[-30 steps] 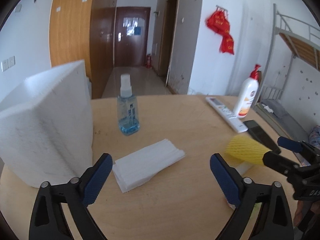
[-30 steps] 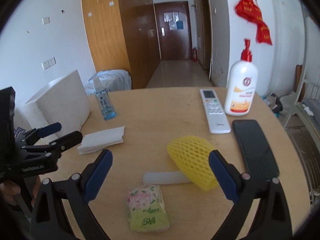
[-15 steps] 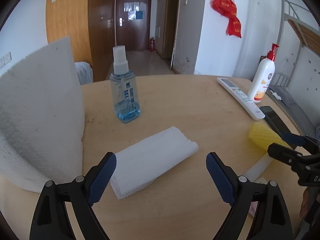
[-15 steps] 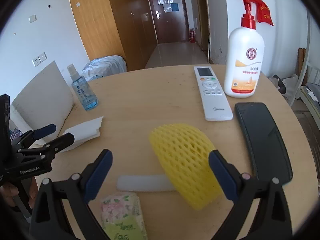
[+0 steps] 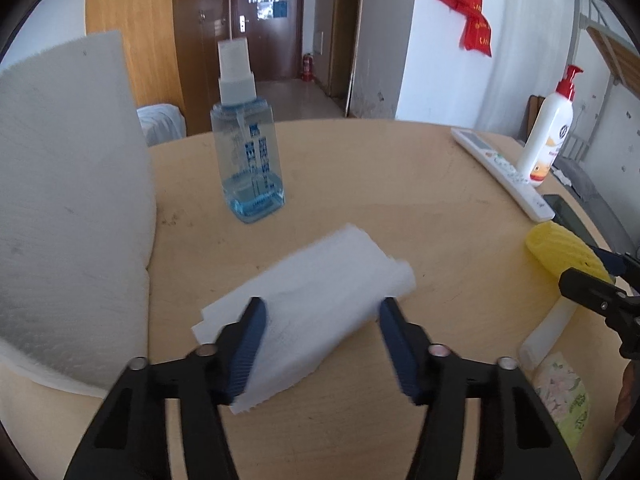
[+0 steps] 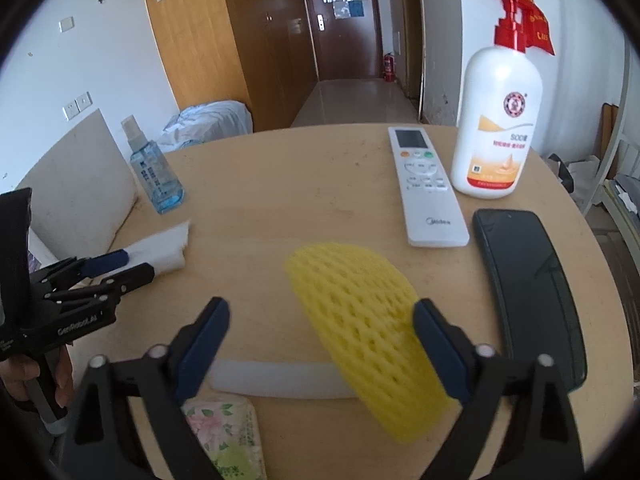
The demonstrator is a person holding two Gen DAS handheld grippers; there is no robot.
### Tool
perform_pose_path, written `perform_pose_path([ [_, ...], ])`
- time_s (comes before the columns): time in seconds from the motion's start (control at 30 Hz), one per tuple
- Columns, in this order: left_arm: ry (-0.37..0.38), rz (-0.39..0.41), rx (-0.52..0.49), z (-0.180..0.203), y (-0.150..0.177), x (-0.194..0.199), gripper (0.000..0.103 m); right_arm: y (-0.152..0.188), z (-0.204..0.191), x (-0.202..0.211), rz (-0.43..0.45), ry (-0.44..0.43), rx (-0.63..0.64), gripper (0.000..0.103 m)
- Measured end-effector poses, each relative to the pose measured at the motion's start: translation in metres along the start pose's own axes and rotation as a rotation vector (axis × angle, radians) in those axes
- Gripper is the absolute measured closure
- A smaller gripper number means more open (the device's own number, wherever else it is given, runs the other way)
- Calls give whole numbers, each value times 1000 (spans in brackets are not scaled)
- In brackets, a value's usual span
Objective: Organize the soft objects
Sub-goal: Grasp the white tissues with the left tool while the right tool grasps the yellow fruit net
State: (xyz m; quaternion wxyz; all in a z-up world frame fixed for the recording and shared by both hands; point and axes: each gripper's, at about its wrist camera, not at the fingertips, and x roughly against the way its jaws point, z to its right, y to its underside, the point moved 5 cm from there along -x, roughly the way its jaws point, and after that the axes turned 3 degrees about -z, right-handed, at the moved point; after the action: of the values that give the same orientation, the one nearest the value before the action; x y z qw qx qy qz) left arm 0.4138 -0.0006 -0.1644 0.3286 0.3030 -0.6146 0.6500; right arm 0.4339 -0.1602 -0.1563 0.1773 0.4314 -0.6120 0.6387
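Both grippers are seen spread open over soft items on the round wooden table (image 6: 304, 184).

The left gripper (image 5: 320, 332) is held with its jaws apart, straddling the folded white tissue stack (image 5: 316, 316); contact cannot be told. The right gripper (image 6: 320, 340) is held wide around the yellow foam net (image 6: 360, 320), whose right edge lies by one finger. A white foam block (image 5: 68, 208) borders the left edge; bare wood is left between the spray bottle (image 5: 248, 152) and the remote (image 6: 424, 188).
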Motion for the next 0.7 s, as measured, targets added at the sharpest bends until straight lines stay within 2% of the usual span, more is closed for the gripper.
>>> perform_pose_path([
  [0.03,3,-10,4,-1,1,-2,57,1,1,-1,-5,10,0,26],
  [0.1,8,-12,3,0,2,-3,58,2,2,-2,-11,15,6,31],
  [0.2,-6,-5,-3,0,2,-4,67,3,2,-3,-16,28,13,39],
  [0.23,-5,-5,-1,-1,2,-3,70,4,3,-3,-18,21,10,47],
  [0.27,-7,-4,1,-1,2,-3,76,4,3,-3,-22,19,6,51],
  [0.33,-19,-2,4,-3,2,-3,87,6,3,-5,-29,21,11,67],
  [0.43,-5,-7,15,-5,3,-3,98,7,3,-5,-30,-1,8,71],
  [0.53,31,-9,27,-5,4,-1,99,7,6,-2,-13,-25,-12,74],
  [0.7,66,36,6,0,4,12,99,6,9,7,15,-55,-39,74],
])
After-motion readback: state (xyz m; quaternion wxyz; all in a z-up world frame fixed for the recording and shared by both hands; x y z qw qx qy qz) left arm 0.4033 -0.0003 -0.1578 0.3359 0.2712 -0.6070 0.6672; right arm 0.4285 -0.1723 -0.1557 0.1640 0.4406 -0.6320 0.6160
